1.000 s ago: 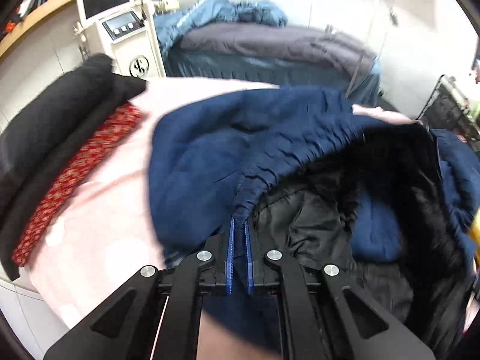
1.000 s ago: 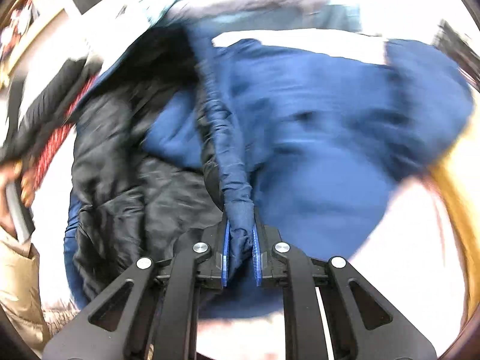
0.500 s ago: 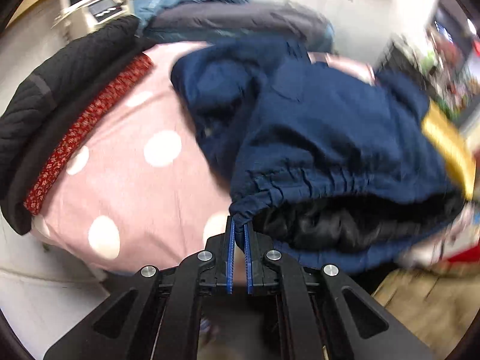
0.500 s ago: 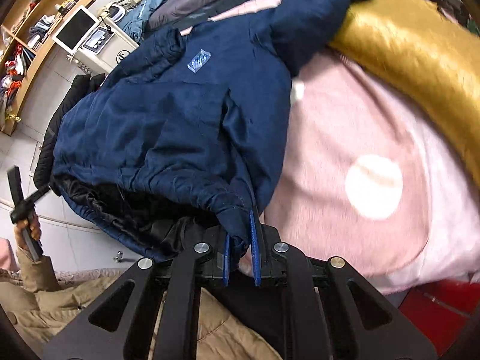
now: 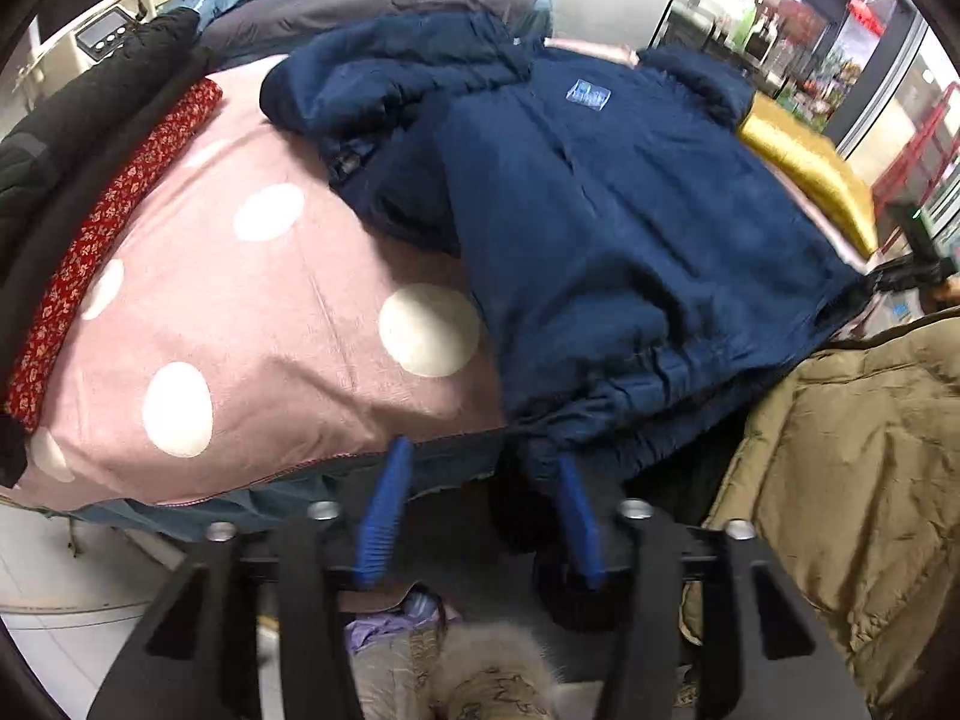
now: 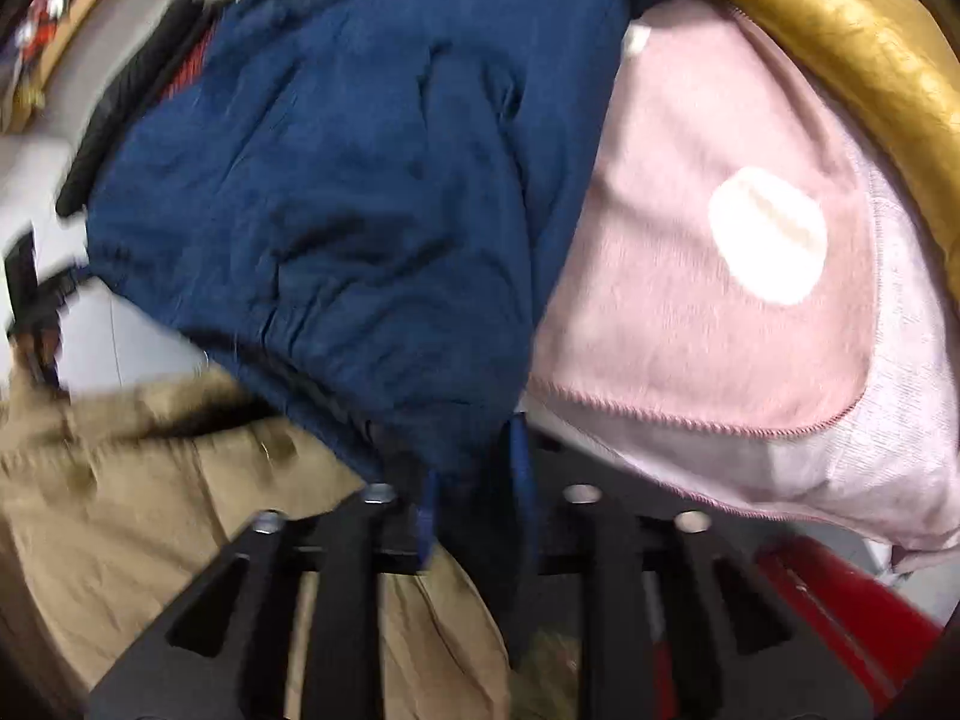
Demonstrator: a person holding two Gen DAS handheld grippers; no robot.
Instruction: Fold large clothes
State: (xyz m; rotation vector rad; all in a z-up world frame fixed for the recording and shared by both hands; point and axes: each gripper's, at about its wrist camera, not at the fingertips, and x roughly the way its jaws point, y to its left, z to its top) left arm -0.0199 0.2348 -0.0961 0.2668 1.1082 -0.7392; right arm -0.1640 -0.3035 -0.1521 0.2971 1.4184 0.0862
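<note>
Lying spread across the pink polka-dot blanket (image 5: 252,312), hem at the near edge, the navy padded jacket (image 5: 630,228), logo patch up, sleeves bunched toward the collar. Letting go at that hem: left gripper (image 5: 480,474), blue pads parting, the hem corner slack against the right-hand pad, unpinched; right gripper (image 6: 474,456), jaws likewise opening with the hem's other corner loose between them. Judged laid flat only; sleeves and body folds apparently all to come. Flanking the jacket: a black garment with red floral lining (image 5: 114,204), a gold cushion (image 5: 804,180). Crowding the near edge, a person's tan coat (image 5: 852,480).
</note>
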